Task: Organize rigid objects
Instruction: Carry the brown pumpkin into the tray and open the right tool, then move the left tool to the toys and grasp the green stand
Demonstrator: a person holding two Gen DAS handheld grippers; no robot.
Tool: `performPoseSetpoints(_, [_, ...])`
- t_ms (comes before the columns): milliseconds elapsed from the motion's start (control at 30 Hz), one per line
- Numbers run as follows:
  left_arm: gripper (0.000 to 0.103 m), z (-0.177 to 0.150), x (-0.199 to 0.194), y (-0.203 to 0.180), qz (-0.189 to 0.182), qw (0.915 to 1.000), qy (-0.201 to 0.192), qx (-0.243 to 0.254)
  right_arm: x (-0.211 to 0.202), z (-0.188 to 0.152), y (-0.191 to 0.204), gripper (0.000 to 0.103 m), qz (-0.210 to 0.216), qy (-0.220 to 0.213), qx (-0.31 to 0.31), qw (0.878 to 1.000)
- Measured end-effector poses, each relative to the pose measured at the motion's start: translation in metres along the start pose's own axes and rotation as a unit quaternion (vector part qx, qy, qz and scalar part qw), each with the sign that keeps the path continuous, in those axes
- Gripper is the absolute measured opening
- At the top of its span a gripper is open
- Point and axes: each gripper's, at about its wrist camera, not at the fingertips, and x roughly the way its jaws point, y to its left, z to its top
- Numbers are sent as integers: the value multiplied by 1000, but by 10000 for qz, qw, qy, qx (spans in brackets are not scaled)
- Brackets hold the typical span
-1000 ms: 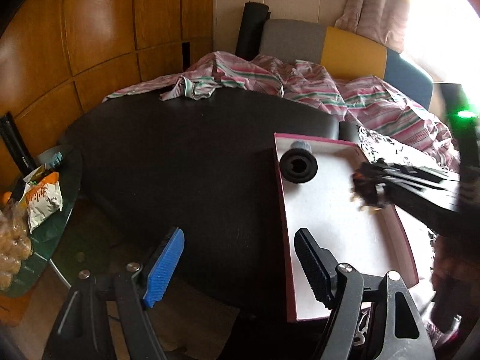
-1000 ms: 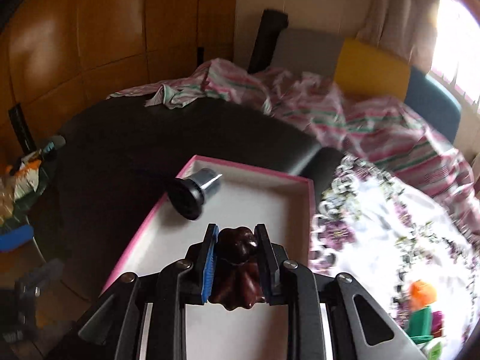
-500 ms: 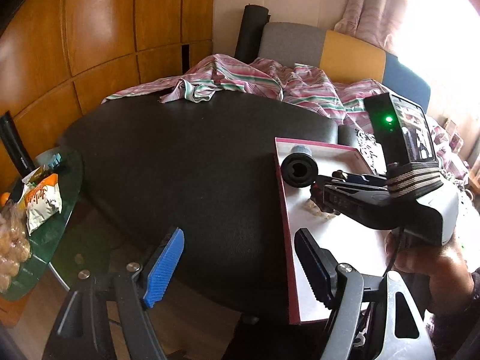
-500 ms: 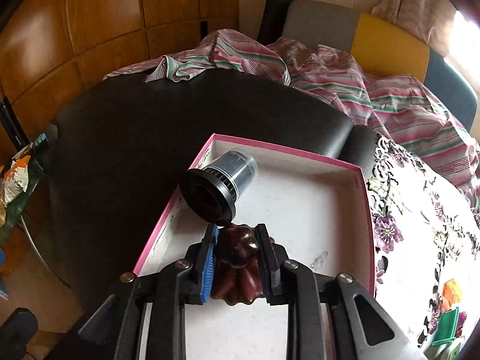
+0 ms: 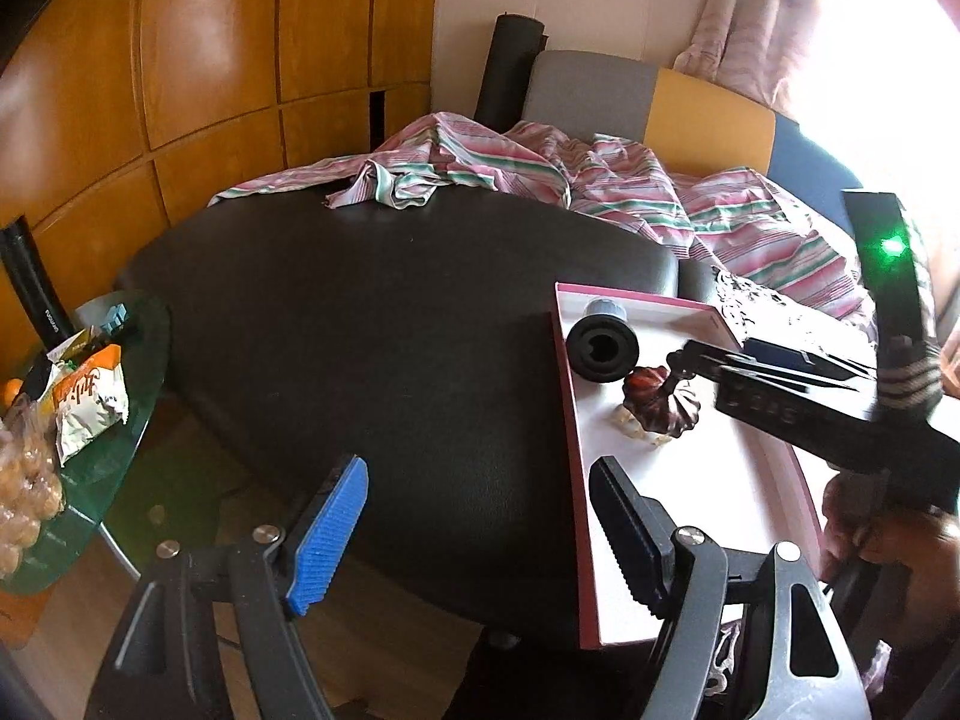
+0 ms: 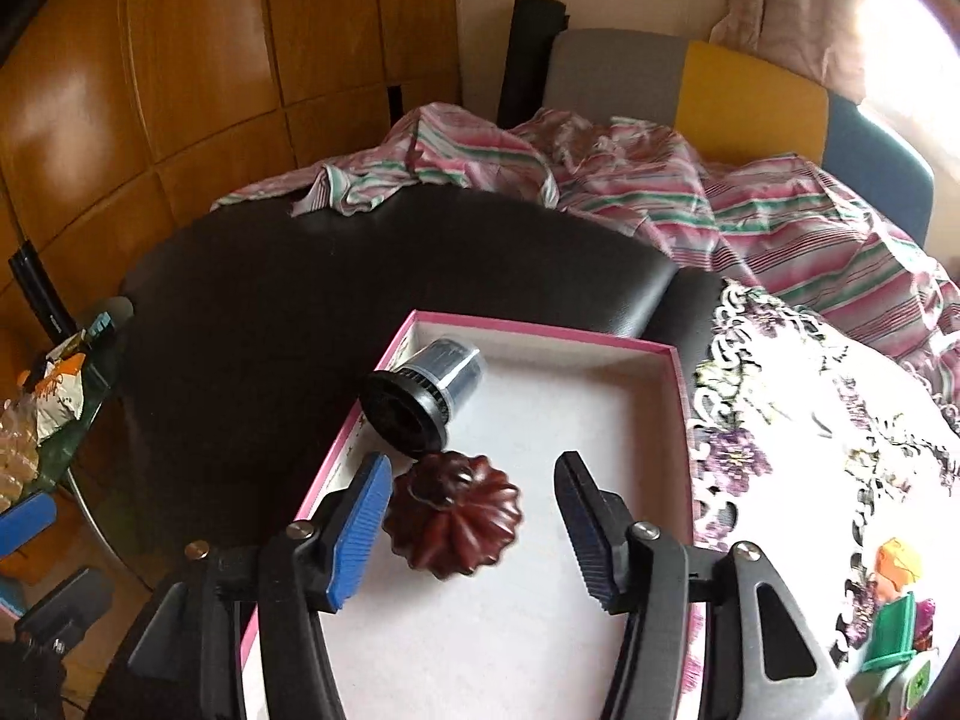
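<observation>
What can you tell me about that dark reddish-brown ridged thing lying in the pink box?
The ridged piece is glossy dark reddish brown, fluted like a small pumpkin with a knob on top. It rests on the white floor of the pink-rimmed box, close to the black cylinder, between the open right gripper, unheld.

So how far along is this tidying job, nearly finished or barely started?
Early on, it seems. Done: a black cylinder and a dark red fluted piece lie inside the pink-edged box. In hand: nothing; the right gripper is open around the red piece, and the left gripper is open and empty. Left: colourful small items on the floral cloth.
</observation>
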Motion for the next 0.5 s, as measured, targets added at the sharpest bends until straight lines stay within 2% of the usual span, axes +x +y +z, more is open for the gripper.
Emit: performPoseSetpoints(500, [77,3,-16,-28,-222,9987,-174,429,-60,-20,-55,60,-433,-343,300,9980])
